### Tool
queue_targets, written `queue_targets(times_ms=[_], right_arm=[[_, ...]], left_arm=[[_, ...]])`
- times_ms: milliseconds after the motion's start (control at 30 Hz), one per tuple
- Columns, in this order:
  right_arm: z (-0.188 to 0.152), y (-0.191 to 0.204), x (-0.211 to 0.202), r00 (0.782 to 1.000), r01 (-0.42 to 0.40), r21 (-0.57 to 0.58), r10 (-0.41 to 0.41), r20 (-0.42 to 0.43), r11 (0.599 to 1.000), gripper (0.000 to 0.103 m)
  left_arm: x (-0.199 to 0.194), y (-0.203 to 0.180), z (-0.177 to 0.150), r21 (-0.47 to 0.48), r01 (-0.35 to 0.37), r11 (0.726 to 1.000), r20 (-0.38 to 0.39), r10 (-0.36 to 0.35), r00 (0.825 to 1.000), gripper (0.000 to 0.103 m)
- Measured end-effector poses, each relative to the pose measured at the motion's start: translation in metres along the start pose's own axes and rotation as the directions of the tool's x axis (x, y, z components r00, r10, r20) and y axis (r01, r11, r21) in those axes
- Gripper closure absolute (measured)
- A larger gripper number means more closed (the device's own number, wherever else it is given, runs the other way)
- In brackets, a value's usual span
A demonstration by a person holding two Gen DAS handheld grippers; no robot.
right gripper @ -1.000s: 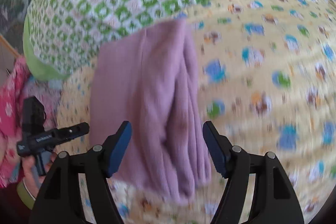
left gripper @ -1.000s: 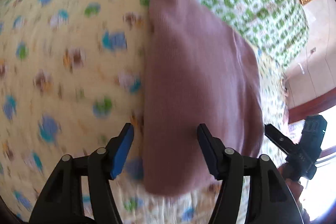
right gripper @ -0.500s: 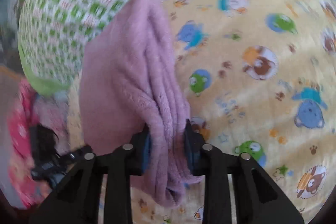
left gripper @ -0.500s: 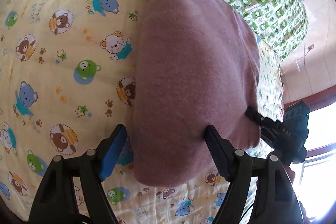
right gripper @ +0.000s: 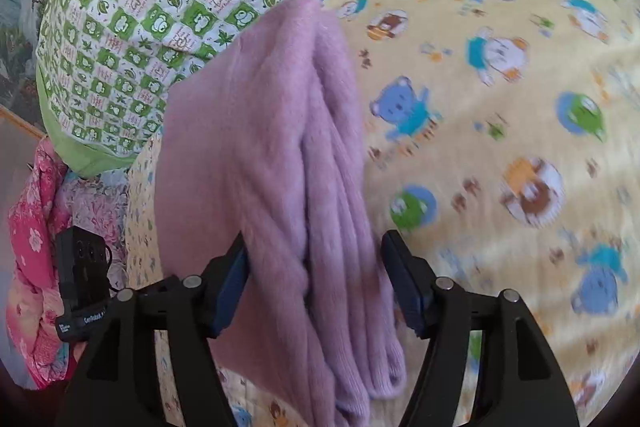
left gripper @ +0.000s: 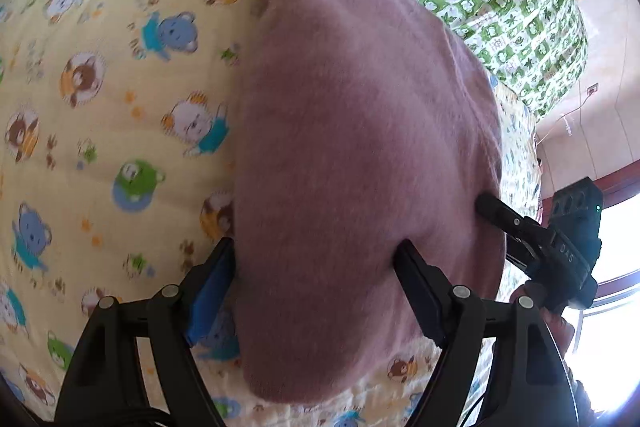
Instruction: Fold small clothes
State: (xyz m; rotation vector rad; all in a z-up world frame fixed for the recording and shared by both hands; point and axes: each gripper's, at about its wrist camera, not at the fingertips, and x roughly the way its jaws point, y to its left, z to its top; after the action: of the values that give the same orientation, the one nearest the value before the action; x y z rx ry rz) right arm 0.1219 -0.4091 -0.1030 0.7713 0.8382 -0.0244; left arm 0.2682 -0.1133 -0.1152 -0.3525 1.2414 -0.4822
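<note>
Pink knit garment (left gripper: pixel 360 155), already folded into a narrow layered bundle, lies on the bear-print bed cover (left gripper: pixel 100 107), straddled by both hand-held grippers. Left hand-held gripper (left gripper: pixel 316 291) and right hand-held gripper (right gripper: pixel 314 275) stand released, jaws spread. Probably only final tidying remains.

"DAS" on the right hand-held gripper (left gripper: pixel 490 213), other print too blurred
</note>
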Motion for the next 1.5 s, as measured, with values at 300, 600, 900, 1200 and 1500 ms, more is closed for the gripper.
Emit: queue_targets(times_ms=[300,600,900,1200,1500], right_arm=[[0.012,-0.002,0.024,0.998,-0.044,0.033,0.045,-0.035,0.998,0.040],[0.003,0.024,0.008,0.996,-0.085,0.016,0.085,-0.011,0.996,0.070],[-0.034,0.088,-0.001,0.983,-0.181,-0.078,0.180,-0.023,0.980,0.072],[-0.077,0.142,0.016,0.959,-0.270,-0.150,0.252,-0.129,0.951,0.072],[-0.107,0.142,0.045,0.960,-0.228,-0.154,0.195,-0.203,0.961,0.073]], left_arm=[[0.017,0.004,0.018,-0.023,0.048,0.999,-0.007,-0.049,0.999,0.046],[-0.009,-0.009,0.013,0.073,0.086,0.994,0.043,-0.090,0.995,0.062],[-0.086,0.005,-0.014,0.076,0.094,0.993,0.138,-0.103,0.985,0.062],[-0.158,0.058,-0.079,0.021,0.044,0.999,0.193,-0.048,0.980,0.062],[-0.152,0.115,-0.121,-0.066,0.016,0.998,0.151,-0.006,0.989,0.062]])
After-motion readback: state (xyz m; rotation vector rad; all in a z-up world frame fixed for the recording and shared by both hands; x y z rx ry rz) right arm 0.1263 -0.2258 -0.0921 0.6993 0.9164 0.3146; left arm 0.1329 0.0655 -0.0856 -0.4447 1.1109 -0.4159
